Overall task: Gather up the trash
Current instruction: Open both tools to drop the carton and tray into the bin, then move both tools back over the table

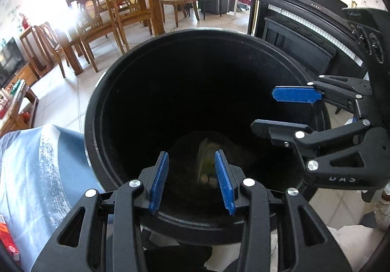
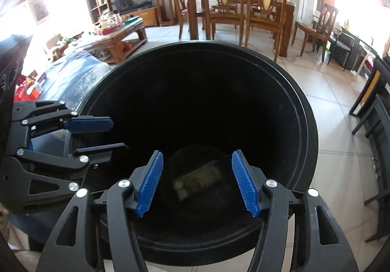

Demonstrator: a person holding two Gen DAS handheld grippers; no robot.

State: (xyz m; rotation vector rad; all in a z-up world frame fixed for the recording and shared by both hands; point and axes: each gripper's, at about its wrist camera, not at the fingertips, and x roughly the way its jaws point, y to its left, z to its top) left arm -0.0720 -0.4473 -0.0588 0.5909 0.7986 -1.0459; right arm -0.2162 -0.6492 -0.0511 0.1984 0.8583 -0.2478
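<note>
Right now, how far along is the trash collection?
Done: one blurred, greenish piece of trash lies at the bottom of the black bin. In hand: nothing; left hand-held gripper and right hand-held gripper hang open over it. Left: no other trash clearly visible.

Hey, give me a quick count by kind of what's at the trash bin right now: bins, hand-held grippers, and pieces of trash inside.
Black trash bin: 1
Hand-held grippers: 2, left and right, both with jaws apart and nothing between them
Piece of trash at the bin's bottom: 1, blurred, greenish
Total: 4
</note>
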